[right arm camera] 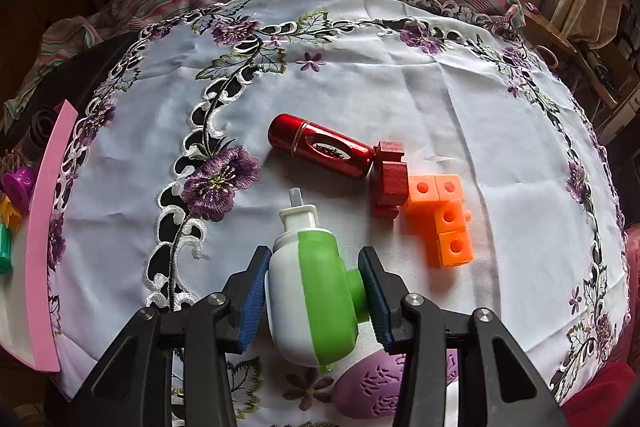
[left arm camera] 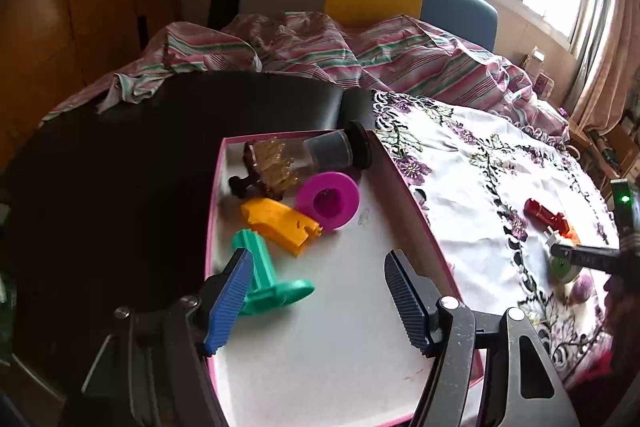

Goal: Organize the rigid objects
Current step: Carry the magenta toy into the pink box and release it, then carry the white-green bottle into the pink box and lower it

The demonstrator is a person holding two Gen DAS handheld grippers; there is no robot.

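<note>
Your right gripper (right arm camera: pixel 314 291) has its fingers clamped on the green-and-white toy (right arm camera: pixel 310 291), nozzle pointing to twelve o'clock, just above the embroidered cloth (right arm camera: pixel 380 75) on the desk. At one o'clock from it lie the red cylinder (right arm camera: pixel 320 147), the dark red block (right arm camera: pixel 387 181) and the orange cubes (right arm camera: pixel 442 219), each touching the next. Your left gripper (left arm camera: pixel 320 291) has its fingers spread with nothing between them, over the pink-rimmed tray (left arm camera: pixel 404 183). The teal spool (left arm camera: pixel 268 279) lies by the left finger; the orange piece (left arm camera: pixel 280 223) and magenta ring (left arm camera: pixel 328 201) sit toward twelve o'clock.
</note>
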